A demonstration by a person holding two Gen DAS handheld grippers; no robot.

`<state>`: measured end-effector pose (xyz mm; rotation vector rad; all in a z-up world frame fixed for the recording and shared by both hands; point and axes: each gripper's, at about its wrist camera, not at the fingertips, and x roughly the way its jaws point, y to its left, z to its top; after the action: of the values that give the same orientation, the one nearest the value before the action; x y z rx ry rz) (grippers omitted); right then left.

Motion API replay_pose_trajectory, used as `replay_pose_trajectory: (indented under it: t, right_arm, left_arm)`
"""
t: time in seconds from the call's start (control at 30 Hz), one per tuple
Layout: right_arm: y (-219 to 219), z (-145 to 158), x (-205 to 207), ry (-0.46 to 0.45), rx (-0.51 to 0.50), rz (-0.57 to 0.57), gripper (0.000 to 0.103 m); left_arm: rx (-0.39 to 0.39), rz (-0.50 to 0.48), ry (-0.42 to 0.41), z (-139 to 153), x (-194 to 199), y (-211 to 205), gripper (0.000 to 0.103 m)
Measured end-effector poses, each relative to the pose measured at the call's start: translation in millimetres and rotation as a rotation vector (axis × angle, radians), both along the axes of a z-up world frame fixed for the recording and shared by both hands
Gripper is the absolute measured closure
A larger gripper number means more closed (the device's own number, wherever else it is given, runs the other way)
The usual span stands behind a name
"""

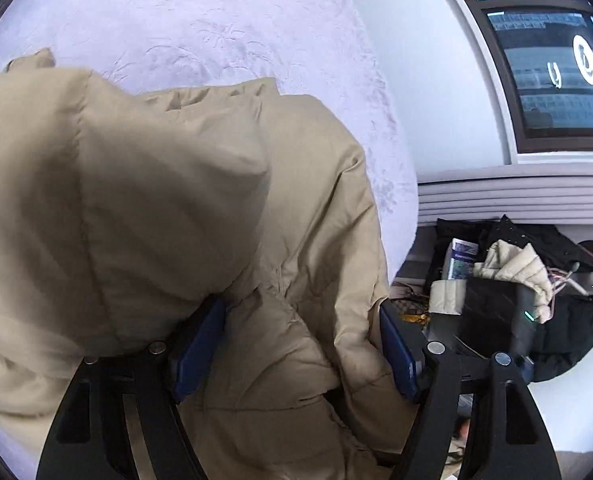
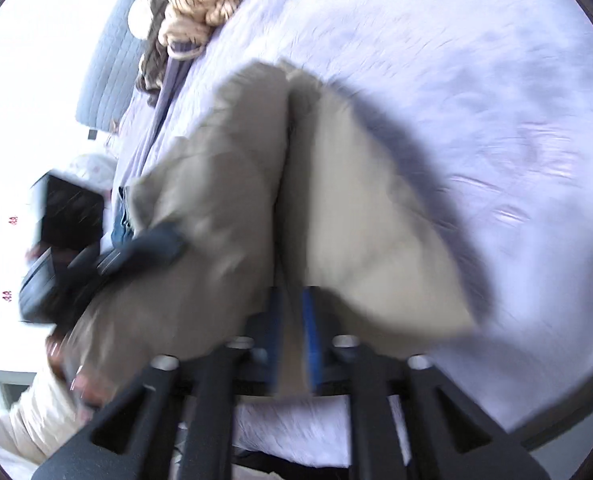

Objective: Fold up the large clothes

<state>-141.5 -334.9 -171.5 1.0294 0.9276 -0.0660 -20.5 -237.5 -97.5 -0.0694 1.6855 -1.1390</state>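
Note:
A large beige padded jacket lies bunched on the lilac bedspread. In the left wrist view, my left gripper stands wide open, and a thick fold of the jacket sits loosely between its blue pads. In the blurred right wrist view, the jacket is doubled over into two lobes on the bedspread. My right gripper has its blue pads close together with a strip of jacket fabric pinched between them. The left gripper and the hand that holds it show at the jacket's left edge.
Beside the bed lies a heap of dark clothes and bags under a white ledge and a window. A cream knitted blanket and a grey-blue headboard are at the far end of the bed.

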Motion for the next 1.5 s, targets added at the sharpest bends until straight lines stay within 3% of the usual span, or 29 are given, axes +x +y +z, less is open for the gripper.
replay_pose_trajectory:
  t: [0.03,0.07,0.2,0.23,0.33,0.4,0.43,0.47,0.57,0.63,0.7,0.83,0.97,1.07,1.23,1.37,1.5]
  right_arm:
    - [5.5,10.7,-9.6,-0.028,-0.012,-0.006,0.026]
    - [11.3,21.8,-18.2,-0.067,-0.015,-0.009,0.019]
    - [42.5,51.0,-16.6,-0.176,0.023,0.087,0.017]
    - [45.6,53.1,-14.1,-0.179,0.021,0.117,0.016]
    - [59.8,51.8,0.7,-0.126,-0.057,0.173,0.017]
    - [62.8,48.4,26.1,-0.023,-0.183,0.142,0.035]
    - [58.9,47.8,32.9,-0.003,-0.214,0.122,0.071]
    - [55.2,46.8,37.0,0.003,-0.222,0.11,0.083]
    - [45.6,52.6,39.0,0.009,-0.308,0.09,0.09]
    - [44.4,57.3,39.6,0.015,-0.381,0.104,0.09]
    - [35.5,56.8,23.5,0.024,-0.421,0.114,0.09]
    - [28.4,53.2,19.8,0.053,-0.458,0.102,0.091]
    - [18.8,45.4,12.2,0.097,-0.492,0.081,0.091]
    - [-1.0,27.3,4.0,0.136,-0.476,0.043,0.091]
    - [-31.0,-5.9,-9.7,0.166,-0.434,-0.008,0.09]
    - [-42.4,-26.5,-12.2,0.155,-0.362,-0.015,0.087]
    - [-56.2,-14.6,-21.4,0.145,-0.243,-0.01,0.082]
  left_arm:
    - [0.003,-0.005,-0.01,1.2,-2.0,-5.1,0.028]
    - [0.006,-0.009,-0.018,6.3,-13.6,-11.1,0.028]
    - [0.024,-0.015,-0.041,2.1,-14.6,-26.9,0.028]
    - [0.028,-0.016,-0.049,2.0,-22.2,-31.0,0.028]
    - [0.008,-0.025,-0.11,-0.2,6.2,-18.1,0.028]
    - [-0.03,-0.016,-0.203,7.6,19.7,-6.1,0.028]
    - [-0.042,0.003,-0.273,22.0,22.1,3.0,0.028]
    - [-0.047,0.033,-0.358,35.8,25.2,14.4,0.028]
    - [-0.002,0.167,-0.598,55.9,41.8,55.2,0.028]
    - [0.066,0.243,-0.668,47.9,59.4,76.3,0.028]
    - [0.138,0.307,-0.667,27.2,77.9,86.8,0.028]
    - [0.156,0.37,-0.636,-4.9,105.1,86.6,0.028]
    - [0.149,0.294,-0.71,-17.7,94.0,35.9,0.028]
    - [0.142,0.237,-0.714,-25.7,79.4,-3.4,0.028]
    - [0.149,0.183,-0.698,-34.8,66.4,-46.9,0.028]
    - [0.177,0.173,-0.681,-46.4,66.9,-52.8,0.028]
    - [0.188,0.174,-0.664,-50.6,69.9,-47.6,0.028]
